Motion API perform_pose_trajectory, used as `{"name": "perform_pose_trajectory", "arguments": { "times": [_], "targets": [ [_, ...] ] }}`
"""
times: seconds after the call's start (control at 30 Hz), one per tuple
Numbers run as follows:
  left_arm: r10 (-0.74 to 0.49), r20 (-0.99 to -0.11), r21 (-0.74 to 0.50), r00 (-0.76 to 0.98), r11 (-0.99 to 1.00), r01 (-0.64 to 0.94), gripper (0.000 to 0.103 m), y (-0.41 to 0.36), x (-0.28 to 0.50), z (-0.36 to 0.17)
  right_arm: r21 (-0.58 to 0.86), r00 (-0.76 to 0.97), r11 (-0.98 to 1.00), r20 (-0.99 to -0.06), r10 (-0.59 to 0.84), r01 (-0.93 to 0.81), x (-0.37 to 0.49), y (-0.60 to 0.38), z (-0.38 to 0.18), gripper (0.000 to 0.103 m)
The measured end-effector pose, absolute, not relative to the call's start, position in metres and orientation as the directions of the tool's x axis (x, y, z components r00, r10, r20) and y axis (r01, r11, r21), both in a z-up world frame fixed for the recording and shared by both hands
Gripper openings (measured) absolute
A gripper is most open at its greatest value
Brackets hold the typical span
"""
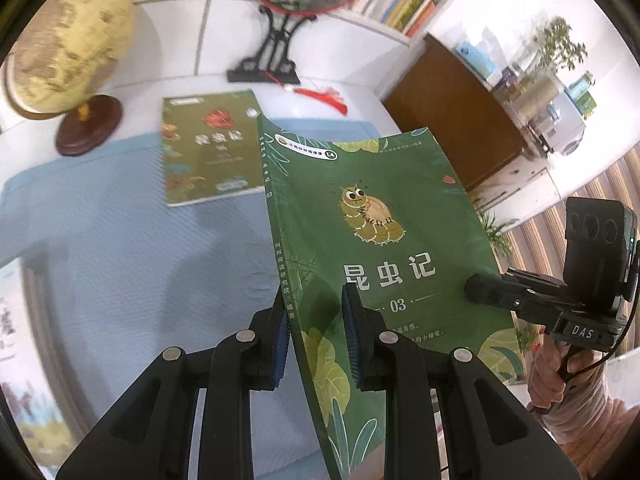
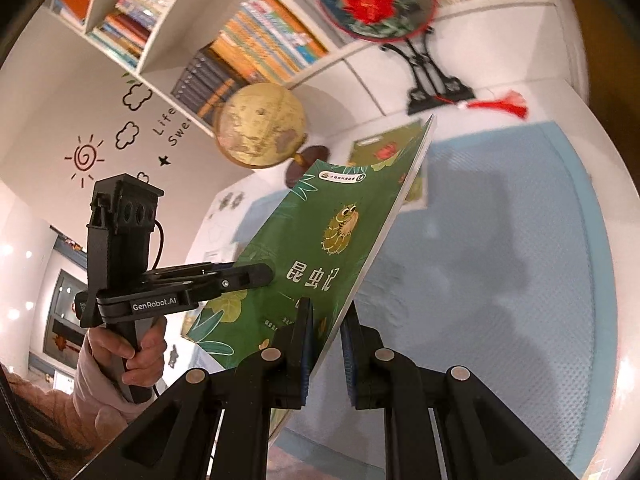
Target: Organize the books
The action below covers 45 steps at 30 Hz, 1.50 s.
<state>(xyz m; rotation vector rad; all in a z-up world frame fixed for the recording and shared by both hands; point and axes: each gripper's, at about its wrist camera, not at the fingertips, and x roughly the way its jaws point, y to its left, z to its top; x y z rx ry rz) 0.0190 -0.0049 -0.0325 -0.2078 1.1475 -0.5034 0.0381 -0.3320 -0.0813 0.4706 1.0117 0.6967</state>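
Both grippers clamp the green book (image 1: 384, 240), up off the blue mat (image 1: 140, 260)!
Left gripper (image 1: 316, 320) pinches its spine, right gripper (image 2: 326, 332) its page edge; second book (image 1: 208, 152) lies flat at eleven o'clock.

The left claw (image 1: 314, 312) clamps the spine edge of a green paperback book with a cartoon insect cover (image 1: 384, 240), held above the pale blue tabletop (image 1: 120, 264). The right claw (image 1: 480, 292) grips its opposite edge. A second olive-green book (image 1: 208, 152) lies flat beyond, near a yellowed globe on a dark wooden base (image 1: 68, 52).
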Motion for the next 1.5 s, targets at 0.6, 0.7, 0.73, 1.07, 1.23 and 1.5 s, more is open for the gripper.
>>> {"name": "perform_pose_trajectory", "arguments": {
  "times": [0.6, 0.7, 0.73, 1.07, 1.23, 1.5],
  "targets": [
    [-0.383, -0.8, -0.36, 0.462, 0.922, 0.14, 0.023, 0.143, -0.02, 0.013, 0.637, 0.267, 0.618, -0.565, 0.781, -0.461, 0.038, -0.186, -0.015, 0.015],
    [-0.369, -0.801, -0.36, 0.472, 0.926, 0.115, 0.023, 0.166, -0.027, 0.01, 0.641, 0.241, 0.604, -0.566, 0.789, -0.473, 0.04, -0.161, -0.016, 0.015],
    [-0.366, -0.801, -0.361, 0.473, 0.927, 0.104, 0.023, 0.175, -0.029, 0.008, 0.642, 0.232, 0.599, -0.566, 0.791, -0.478, 0.041, -0.153, -0.017, 0.015],
    [-0.324, -0.808, -0.366, 0.492, 0.93, 0.011, 0.023, 0.248, -0.043, -0.005, 0.643, 0.158, 0.56, -0.573, 0.804, -0.522, 0.047, -0.074, -0.022, 0.015],
    [-0.313, -0.807, -0.368, 0.501, 0.93, -0.013, 0.023, 0.273, -0.048, -0.008, 0.644, 0.129, 0.546, -0.576, 0.807, -0.536, 0.05, -0.046, -0.024, 0.015],
    [-0.306, -0.808, -0.378, 0.504, 0.925, -0.044, 0.023, 0.303, -0.051, -0.017, 0.646, 0.097, 0.533, -0.583, 0.807, -0.546, 0.055, -0.013, -0.03, 0.015]
  ]
}}
